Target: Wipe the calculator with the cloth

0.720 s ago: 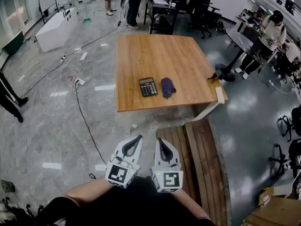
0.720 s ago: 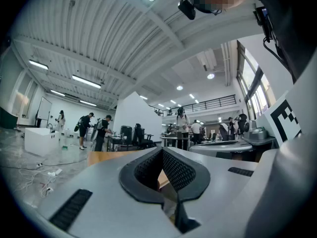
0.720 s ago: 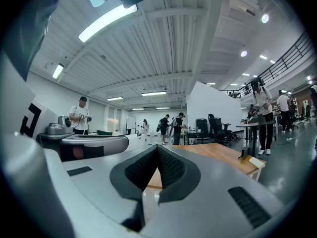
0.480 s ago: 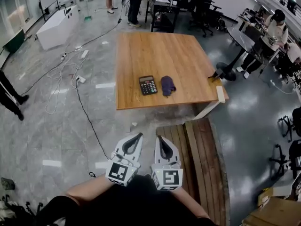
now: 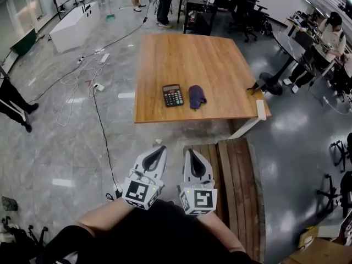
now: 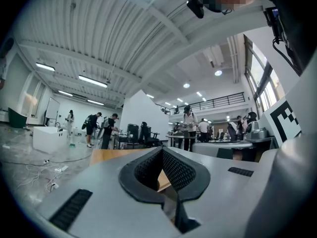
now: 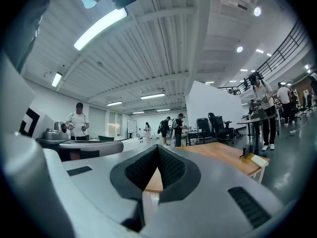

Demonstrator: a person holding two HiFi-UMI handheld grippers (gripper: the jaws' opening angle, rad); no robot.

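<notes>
A black calculator (image 5: 173,95) lies near the front edge of a wooden table (image 5: 181,59). A crumpled dark purple cloth (image 5: 196,97) rests just to its right. Both grippers are held close to the body, well short of the table. The left gripper (image 5: 160,149) and the right gripper (image 5: 190,153) point level toward the table, side by side. Each has its jaws shut with nothing between them. In the left gripper view the gripper (image 6: 162,150) shows closed tips before the table top. The right gripper view shows the right gripper (image 7: 157,148) the same way.
A wooden bench (image 5: 234,186) stands between me and the table, to the right of the grippers. Cables and power strips (image 5: 82,78) trail over the grey floor at left. People stand at desks (image 5: 198,10) behind the table and sit at the far right.
The table with calculator and cloth sits slightly lower and nearer in the head view. Both grippers have shifted a little up in the picture and stay shut.
</notes>
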